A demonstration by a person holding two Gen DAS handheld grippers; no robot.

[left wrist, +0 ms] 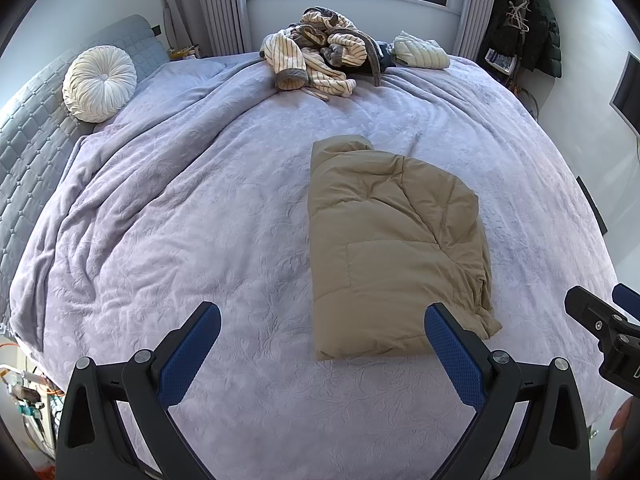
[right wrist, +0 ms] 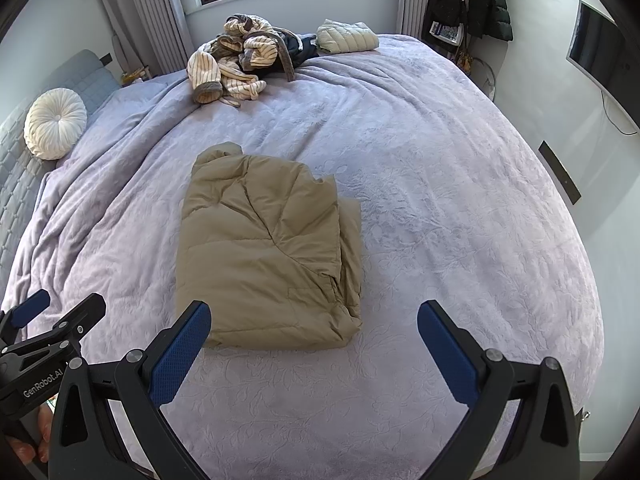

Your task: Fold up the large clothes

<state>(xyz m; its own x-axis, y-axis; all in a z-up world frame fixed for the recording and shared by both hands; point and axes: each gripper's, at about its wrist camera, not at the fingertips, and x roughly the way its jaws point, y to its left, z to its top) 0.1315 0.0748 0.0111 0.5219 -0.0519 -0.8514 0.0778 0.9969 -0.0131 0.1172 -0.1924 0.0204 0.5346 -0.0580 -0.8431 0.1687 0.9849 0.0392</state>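
Note:
A tan padded jacket [left wrist: 392, 248] [right wrist: 264, 248] lies folded into a compact rectangle on the lilac bedspread [left wrist: 200, 208] [right wrist: 440, 208]. My left gripper [left wrist: 322, 320] hovers open above the bedspread at the jacket's near edge, holding nothing. My right gripper [right wrist: 314, 318] is open too, just short of the jacket's near right corner, and empty. Each gripper shows at the edge of the other's view: the right gripper [left wrist: 600, 320] and the left gripper [right wrist: 52, 320].
A heap of striped cream and grey clothes [left wrist: 320, 52] [right wrist: 240, 60] and a folded pale quilted jacket [left wrist: 420, 52] [right wrist: 348, 36] lie at the far side under the window. A round white cushion [left wrist: 100, 84] leans on the grey headboard. Dark coats [left wrist: 528, 20] hang at the far right.

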